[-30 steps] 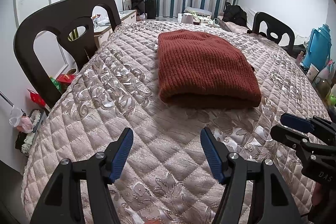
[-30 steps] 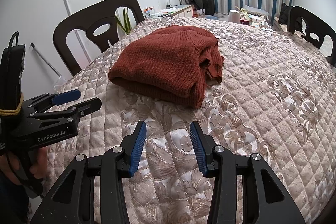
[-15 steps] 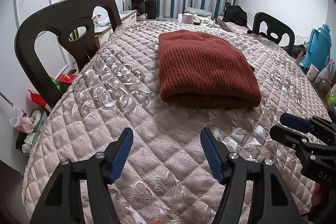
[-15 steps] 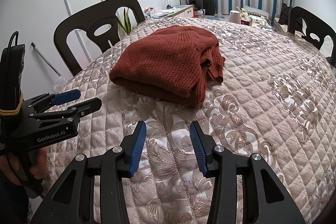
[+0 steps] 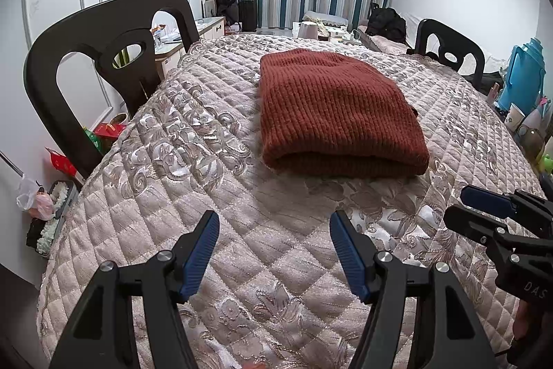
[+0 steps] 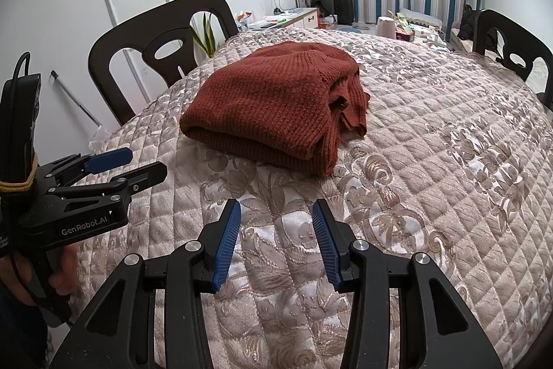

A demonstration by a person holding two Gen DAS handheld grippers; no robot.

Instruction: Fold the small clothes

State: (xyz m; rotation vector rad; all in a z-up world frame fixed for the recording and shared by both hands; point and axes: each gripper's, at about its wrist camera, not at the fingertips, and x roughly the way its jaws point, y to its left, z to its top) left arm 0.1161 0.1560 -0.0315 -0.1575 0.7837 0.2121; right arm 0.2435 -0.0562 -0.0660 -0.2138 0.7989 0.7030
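Lying folded into a thick rectangle on the quilted tabletop [image 5: 145,213], likely because the folding looks finished, the rust-red knit sweater [image 5: 331,113] sits ahead of and apart from left tongs [image 5: 274,253] and right tongs [image 6: 276,242], both spread apart, gripping nothing.

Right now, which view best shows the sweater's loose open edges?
The right wrist view: the sweater shows its layered edges on the right side. The left wrist view shows mostly its smooth top and rounded near fold.
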